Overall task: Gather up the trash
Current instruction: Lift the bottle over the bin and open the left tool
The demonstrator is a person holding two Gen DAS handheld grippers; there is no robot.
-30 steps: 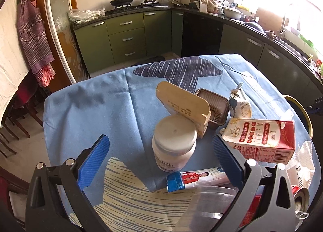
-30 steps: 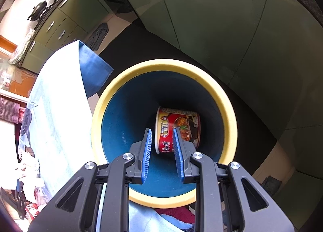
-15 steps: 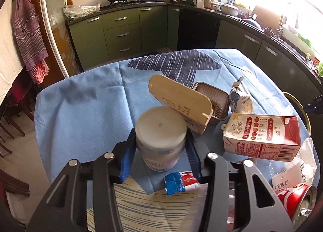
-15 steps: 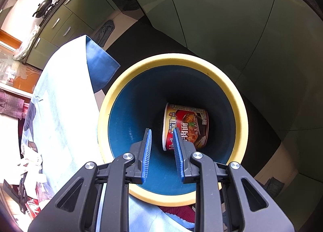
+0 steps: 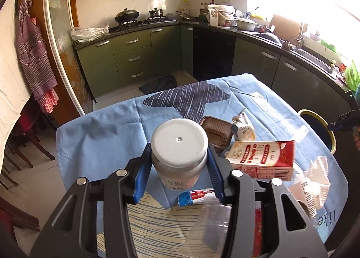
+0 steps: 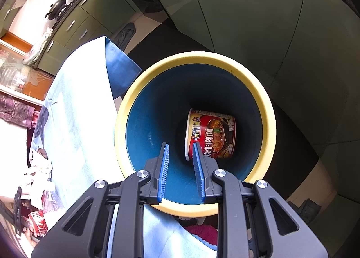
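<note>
My left gripper (image 5: 178,165) is shut on a white plastic jar (image 5: 179,152) with a white lid and holds it lifted above the blue tablecloth (image 5: 108,136). My right gripper (image 6: 180,168) hangs empty over a yellow-rimmed blue bin (image 6: 267,112), its jaws a small gap apart. A red instant-noodle cup (image 6: 213,134) lies on its side at the bin's bottom. The bin's rim (image 5: 330,136) also shows past the table's right edge in the left wrist view.
On the table lie a red and white milk carton (image 5: 263,156), a brown plastic tray (image 5: 217,131), a small white pouch (image 5: 244,130), a blue and white wrapper (image 5: 195,196), a clear cup (image 5: 209,228) and crumpled paper (image 5: 319,174). Green kitchen cabinets (image 5: 132,60) stand behind.
My left gripper closed on the white jar and lifted it off the table; the wooden piece leaning on it is out of sight. The right gripper drifted slightly over the bin.
</note>
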